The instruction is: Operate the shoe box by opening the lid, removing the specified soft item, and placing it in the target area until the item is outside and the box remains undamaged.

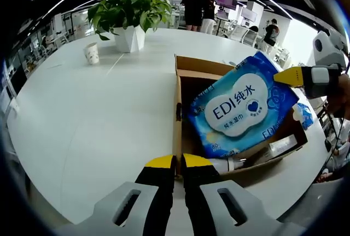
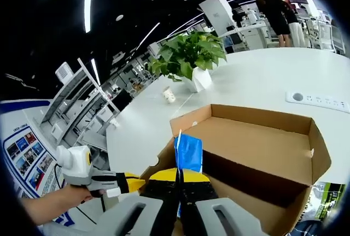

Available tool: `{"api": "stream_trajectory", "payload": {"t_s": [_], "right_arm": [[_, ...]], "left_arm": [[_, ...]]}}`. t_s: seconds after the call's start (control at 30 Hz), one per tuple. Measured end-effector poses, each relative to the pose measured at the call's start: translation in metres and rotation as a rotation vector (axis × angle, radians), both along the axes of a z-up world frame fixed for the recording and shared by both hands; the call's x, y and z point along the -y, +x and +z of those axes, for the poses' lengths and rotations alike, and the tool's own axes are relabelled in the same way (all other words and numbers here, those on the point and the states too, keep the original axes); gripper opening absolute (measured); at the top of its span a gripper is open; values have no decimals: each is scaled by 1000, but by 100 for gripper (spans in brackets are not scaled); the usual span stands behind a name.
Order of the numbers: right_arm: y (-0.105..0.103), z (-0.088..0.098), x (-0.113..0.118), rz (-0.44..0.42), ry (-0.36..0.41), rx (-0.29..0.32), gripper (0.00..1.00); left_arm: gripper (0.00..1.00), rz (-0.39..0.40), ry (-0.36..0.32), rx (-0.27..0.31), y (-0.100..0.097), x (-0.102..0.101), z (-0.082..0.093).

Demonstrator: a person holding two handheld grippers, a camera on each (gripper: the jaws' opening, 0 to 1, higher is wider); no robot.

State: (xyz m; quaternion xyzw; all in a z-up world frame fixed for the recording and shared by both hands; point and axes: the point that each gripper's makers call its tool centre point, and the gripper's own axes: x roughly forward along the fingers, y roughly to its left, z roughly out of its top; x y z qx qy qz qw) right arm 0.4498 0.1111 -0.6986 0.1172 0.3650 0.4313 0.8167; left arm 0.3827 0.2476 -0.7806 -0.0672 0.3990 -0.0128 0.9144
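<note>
While the right gripper (image 2: 179,180) clamps the wipes pack (image 1: 240,106) above the shoe box (image 1: 178,91) (lid open), the left gripper (image 1: 179,162) pinches the box wall; next, carry it clear.

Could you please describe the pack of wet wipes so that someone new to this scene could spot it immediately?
Start at the big white table and find the open cardboard box near its edge. The wet wipes pack rises tilted out of it, pinched at one corner by the right hand-held gripper. It is glossy blue with a white cloud-shaped label reading EDI, unlike the small items left in the box.
</note>
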Motion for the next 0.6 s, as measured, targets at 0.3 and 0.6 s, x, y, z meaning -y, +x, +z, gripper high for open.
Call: {"api": "stream_trajectory", "payload": {"t_s": [0.3, 0.6], "right_arm": [[2, 13, -1, 4, 15, 17, 0], [0, 25, 1, 0, 29, 31, 0]], "left_arm": [[2, 2, -1, 2, -1, 1, 0], [2, 6, -5, 6, -2, 2, 1]]}}
